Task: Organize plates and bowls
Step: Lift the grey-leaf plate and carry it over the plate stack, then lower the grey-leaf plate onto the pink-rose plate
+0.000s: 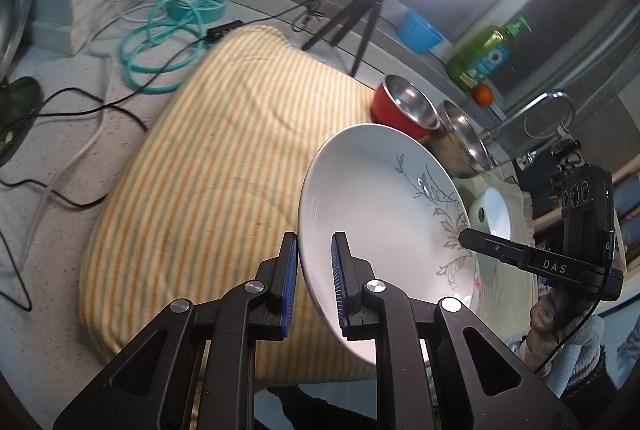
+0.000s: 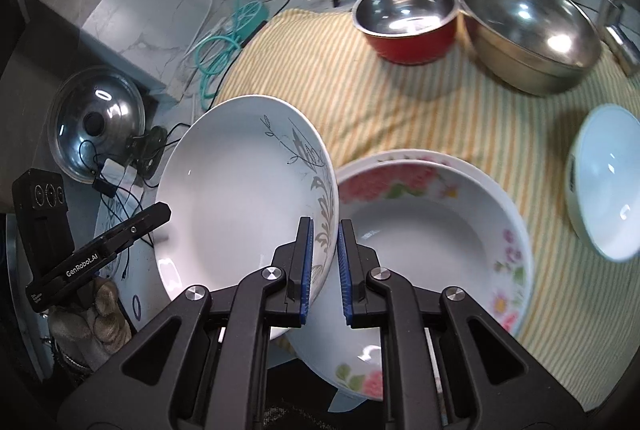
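Plates come first: the white grey-leaf-patterned ceramic plate hangs tilted, its rim clenched between the left gripper fingers and the right gripper fingers. Next, I judge, lower it onto the single pink-flowered white plate rightward. Beyond: two steel bowls, one white bowl.

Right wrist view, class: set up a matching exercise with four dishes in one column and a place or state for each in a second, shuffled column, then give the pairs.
Things:
1. grey-leaf plate
2. pink-flower plate
3. red bowl
4. large steel bowl

Descriptions:
A. steel-lined, standing left of the biggest bowl
B. lying on the striped cloth, near edge
C. tilted, its rim between the right gripper jaws
D. far right, beside the faucet

Pairs: 1-C, 2-B, 3-A, 4-D
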